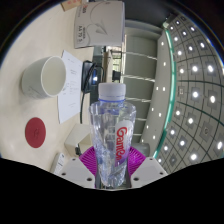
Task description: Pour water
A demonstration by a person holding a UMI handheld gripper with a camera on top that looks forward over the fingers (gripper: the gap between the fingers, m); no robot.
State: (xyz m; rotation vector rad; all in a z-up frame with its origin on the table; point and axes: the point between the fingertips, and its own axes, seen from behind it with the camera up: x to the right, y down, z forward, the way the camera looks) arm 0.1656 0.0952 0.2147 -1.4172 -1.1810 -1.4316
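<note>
A clear bottle (113, 135) with a white cap and red lettering on its label is seen upright between the two fingers of the gripper (113, 166). It is clamped from both sides — the magenta pads (95, 158) are pressed against its lower body, and no gap can be made out at either side. The bottle's base is hidden below the fingers, so whether it is lifted off the table cannot be told. The liquid level inside cannot be read with certainty.

The gripper is held roughly level, pointed forward across the table (45, 110), with the bottle standing straight up along the middle of the view; no tilt toward pouring is shown. The hand holding the gripper is not seen.

Beyond the bottle and off to the left, a white cup (44, 75) is stood on the table, its mouth open upward, well apart from the bottle. Nearer, left of the fingers, a red disc (37, 131) lies flat on the surface. Sheets of paper (78, 70) are spread behind the cup, and a box (103, 22) is set further back. To the right, a perforated metal surface (195, 95) — curved by the lens — is seen.
</note>
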